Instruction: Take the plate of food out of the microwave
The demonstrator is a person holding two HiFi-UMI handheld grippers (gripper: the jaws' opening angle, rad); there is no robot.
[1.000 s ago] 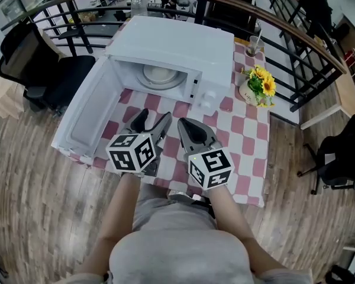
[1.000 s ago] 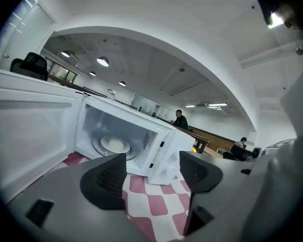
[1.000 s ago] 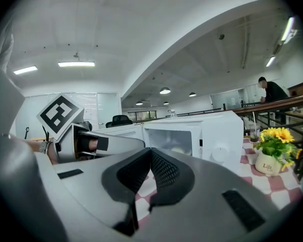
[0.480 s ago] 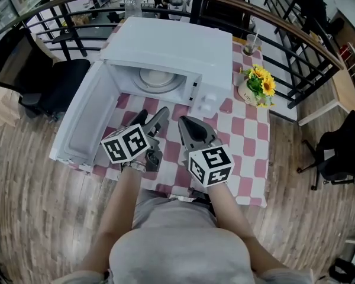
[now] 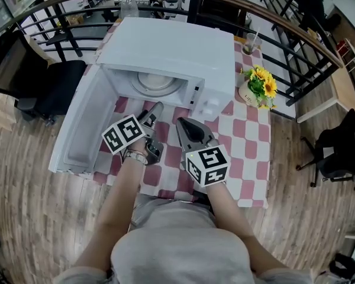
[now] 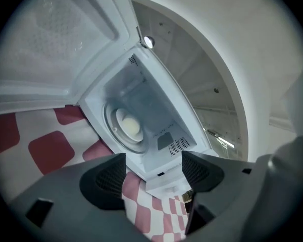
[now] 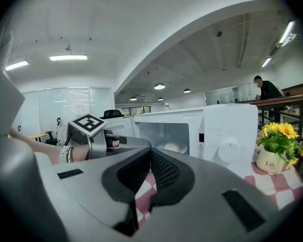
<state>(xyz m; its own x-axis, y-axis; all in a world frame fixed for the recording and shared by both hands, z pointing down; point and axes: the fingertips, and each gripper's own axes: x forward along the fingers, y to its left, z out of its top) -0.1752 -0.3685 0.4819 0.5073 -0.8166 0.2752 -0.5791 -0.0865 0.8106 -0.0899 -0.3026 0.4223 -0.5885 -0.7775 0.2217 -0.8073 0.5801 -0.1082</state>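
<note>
The plate (image 5: pixel 157 80) at 12 o'clock looks breakable, best pinched at its near rim; the left gripper (image 6: pixel 151 173) gapes empty, jaws just closing a bit; the right gripper (image 7: pixel 149 173) is closed, empty.

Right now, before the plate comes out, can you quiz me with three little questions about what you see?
1. True or false: the microwave has its door standing open.
2. Where is the plate of food? A inside the microwave, B on top of it, C beside it.
3. Fill in: the right gripper has its jaws ___ (apart or together).
Key: 1 true; 2 A; 3 together.
</note>
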